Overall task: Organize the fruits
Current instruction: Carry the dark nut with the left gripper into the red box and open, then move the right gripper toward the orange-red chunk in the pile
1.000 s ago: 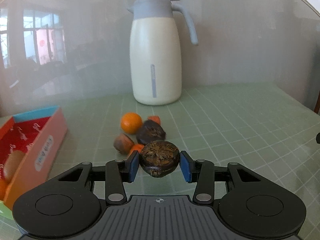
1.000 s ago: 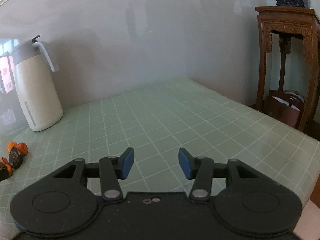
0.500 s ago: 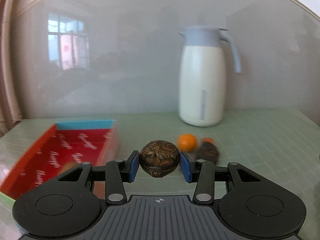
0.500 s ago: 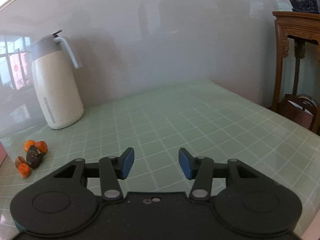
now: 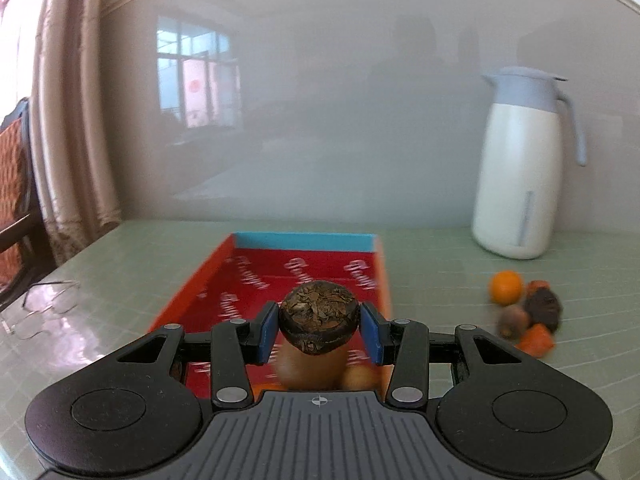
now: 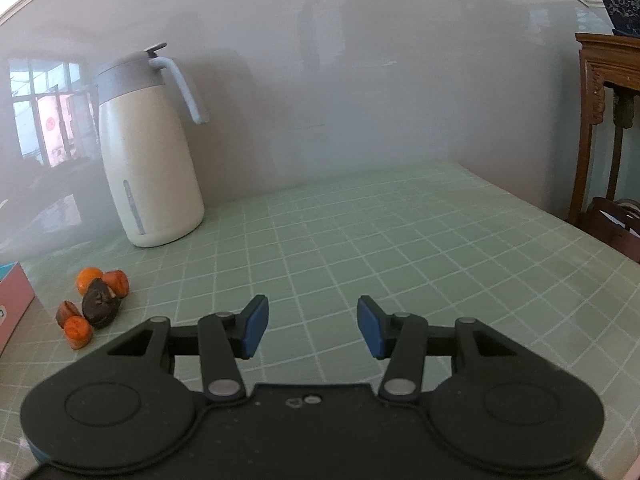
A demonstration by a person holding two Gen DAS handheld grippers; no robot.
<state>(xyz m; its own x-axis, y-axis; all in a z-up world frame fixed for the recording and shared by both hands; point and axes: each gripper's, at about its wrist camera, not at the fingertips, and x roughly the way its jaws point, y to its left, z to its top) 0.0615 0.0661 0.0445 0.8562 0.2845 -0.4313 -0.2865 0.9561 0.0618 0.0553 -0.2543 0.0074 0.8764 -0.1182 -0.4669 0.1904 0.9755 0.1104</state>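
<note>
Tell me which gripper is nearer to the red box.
Left. The left gripper hangs over the red box, holding a dark fruit. The right gripper is off to the box's right, beyond the loose fruits.

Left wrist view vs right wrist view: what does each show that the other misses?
Left wrist only: left gripper shut on a dark round dried fruit above the red cardboard box's interior, wire-rimmed glasses.
Right wrist only: right gripper open, carved wooden stand.
Both: white thermos jug and small pile of orange and dark fruits on the green gridded table.
</note>
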